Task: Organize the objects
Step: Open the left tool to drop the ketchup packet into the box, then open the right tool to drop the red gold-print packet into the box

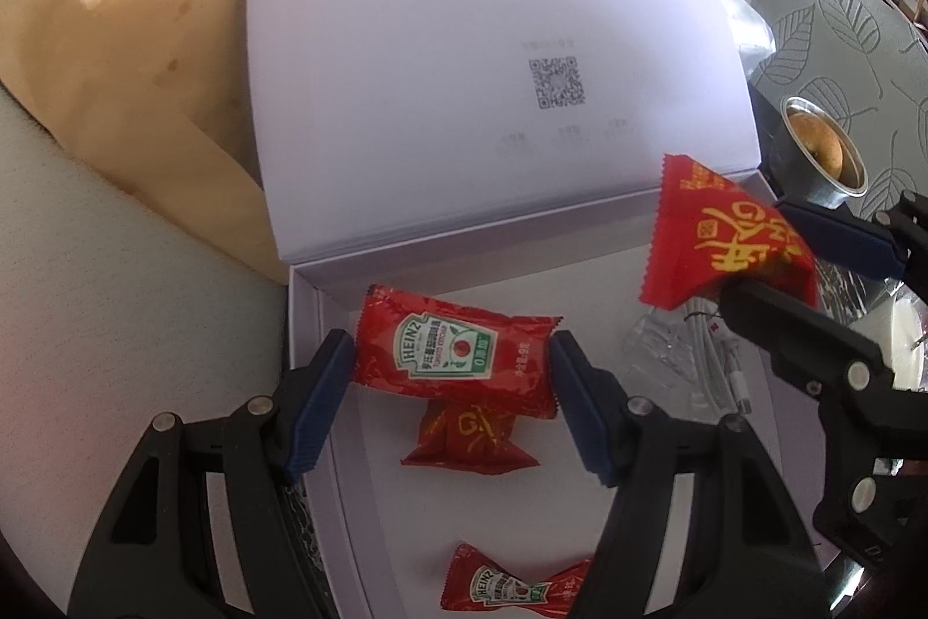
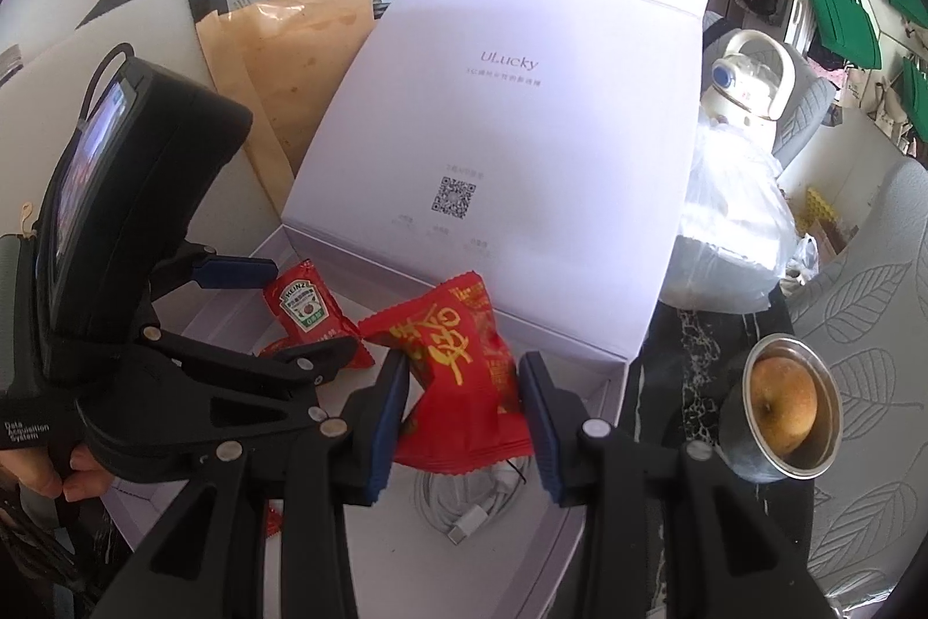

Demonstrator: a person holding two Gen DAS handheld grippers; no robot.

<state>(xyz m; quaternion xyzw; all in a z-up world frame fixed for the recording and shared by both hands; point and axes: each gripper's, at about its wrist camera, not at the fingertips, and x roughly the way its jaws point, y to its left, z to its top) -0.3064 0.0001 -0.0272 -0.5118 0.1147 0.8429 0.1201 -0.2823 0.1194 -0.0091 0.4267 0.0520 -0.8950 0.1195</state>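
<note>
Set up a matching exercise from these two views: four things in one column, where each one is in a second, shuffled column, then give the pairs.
Things:
1. Heinz ketchup packet
2. red snack packet with yellow characters
3. white cable
4. brown fruit

Places:
A. in the metal cup beside the box
B. coiled on the floor of the white box
C. between the fingers of the left gripper
D. between the fingers of the right gripper, over the box

Pairs: 1-C, 2-D, 3-B, 4-A
</note>
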